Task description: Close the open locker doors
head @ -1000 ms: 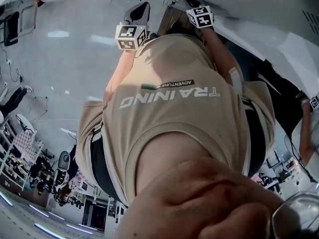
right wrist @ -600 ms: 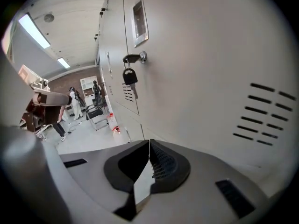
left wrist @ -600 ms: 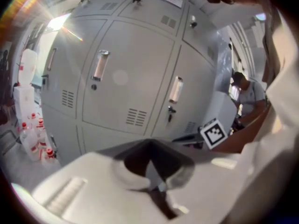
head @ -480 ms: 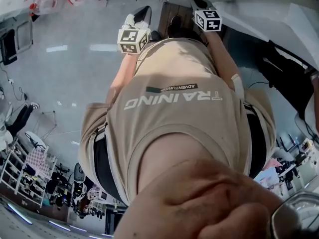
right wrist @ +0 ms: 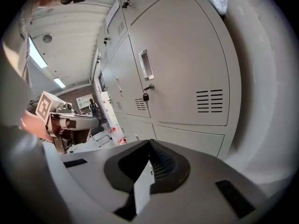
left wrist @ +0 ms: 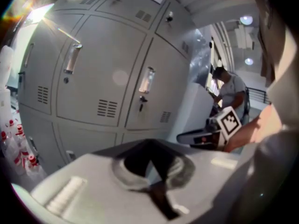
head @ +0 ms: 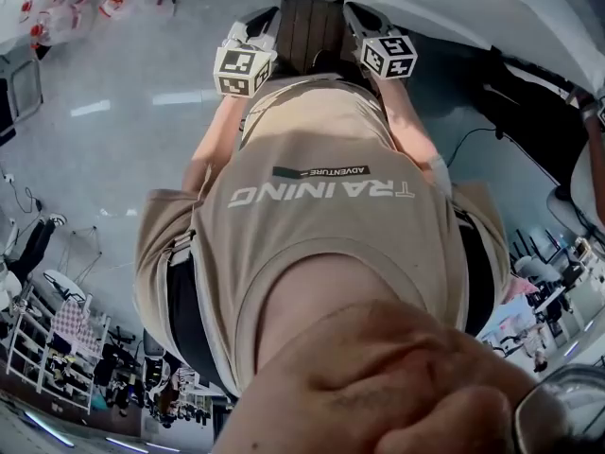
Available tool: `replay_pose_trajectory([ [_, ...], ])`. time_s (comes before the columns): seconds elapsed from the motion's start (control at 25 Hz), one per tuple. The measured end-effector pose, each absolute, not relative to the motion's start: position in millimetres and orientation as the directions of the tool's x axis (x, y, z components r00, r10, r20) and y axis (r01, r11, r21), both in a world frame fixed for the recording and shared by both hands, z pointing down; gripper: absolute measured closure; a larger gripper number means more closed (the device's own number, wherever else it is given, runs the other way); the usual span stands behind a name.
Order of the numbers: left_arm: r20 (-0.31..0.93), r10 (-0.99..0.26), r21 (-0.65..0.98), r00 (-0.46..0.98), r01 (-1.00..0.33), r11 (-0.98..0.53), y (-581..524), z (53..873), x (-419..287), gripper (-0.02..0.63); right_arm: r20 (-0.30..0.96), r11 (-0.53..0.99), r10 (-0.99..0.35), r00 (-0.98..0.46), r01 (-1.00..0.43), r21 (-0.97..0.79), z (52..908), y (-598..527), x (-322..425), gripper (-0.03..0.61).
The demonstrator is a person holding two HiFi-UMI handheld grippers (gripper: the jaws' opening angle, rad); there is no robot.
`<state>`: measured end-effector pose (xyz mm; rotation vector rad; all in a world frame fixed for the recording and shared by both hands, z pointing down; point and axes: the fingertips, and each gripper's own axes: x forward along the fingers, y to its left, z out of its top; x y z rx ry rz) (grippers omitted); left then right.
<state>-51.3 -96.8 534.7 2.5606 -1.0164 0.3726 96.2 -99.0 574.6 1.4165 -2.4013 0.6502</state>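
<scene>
two tongs, left (left wrist: 149,146) and right (right wrist: 150,144) (one marker cube (head: 244,69) each), and one bank of lockers (right wrist: 187,69).

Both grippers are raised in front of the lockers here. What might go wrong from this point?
1. The left gripper, jaws together, faces a locker door with a key hanging from it; a push there might snag it.
2. The right gripper, also shut and empty, faces a small hanging lock below a handle; same snag risk.
3. Another person stands farther along the lockers, so a swung door may come near them.
</scene>
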Motion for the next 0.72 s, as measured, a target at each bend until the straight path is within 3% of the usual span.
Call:
replay_pose_trajectory([
  [0.2, 0.379, -0.553, 0.171, 0.742, -0.643, -0.746, -61.1, 527.8, -6.2, 0.618, 0.405, 0.507, -0.727, -0.555, -0.831, -0.228, 556.2, -73.3, 97.4, 0.565],
  [0.44, 0.372, -0.587, 0.157, 0.719, -0.672, -0.724, -30.8, 516.5, 32.9, 0.618, 0.375, 0.607, -0.681, -0.629, -0.771, -0.191, 542.1, -26.4, 103.8, 0.565],
  [0.72, 0.371, -0.671, 0.103, 0.642, -0.746, -0.657, -7.3, 503.3, 52.2, 0.618, 0.281, 0.565, -0.772, -0.570, -0.818, -0.109, 509.1, -2.1, 139.3, 0.565],
])
